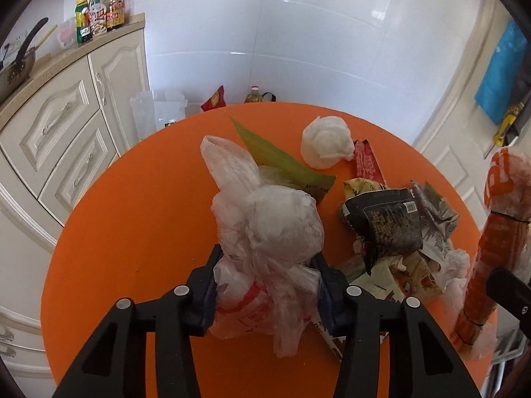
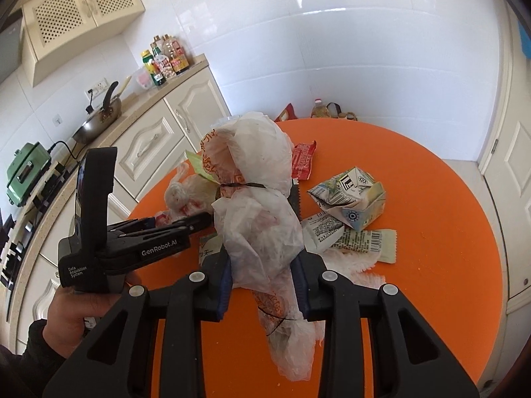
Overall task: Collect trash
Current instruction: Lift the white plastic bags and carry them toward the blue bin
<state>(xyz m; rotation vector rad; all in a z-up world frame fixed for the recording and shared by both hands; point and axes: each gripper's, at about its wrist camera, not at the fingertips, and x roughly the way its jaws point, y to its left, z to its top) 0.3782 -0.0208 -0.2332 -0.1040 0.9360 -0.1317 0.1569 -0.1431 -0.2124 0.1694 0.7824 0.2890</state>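
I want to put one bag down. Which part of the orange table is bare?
Bare patches: the left part of the orange table, between the clear plastic bag and the cabinet-side edge, and the far right part beyond the crushed carton. The middle is crowded: black wrapper, red wrapper, white tissue ball.

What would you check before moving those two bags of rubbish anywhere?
1. Left gripper shut on the white plastic bag: ok.
2. Right gripper shut on the orange-printed plastic bag: ok.
3. Orange-printed bag tied off: ok, a dark tie circles it.
4. Bin in sight: not ok.
5. Trash left on the orange table: crushed carton, wrappers.
6. Bags lifted off the table: cannot tell.
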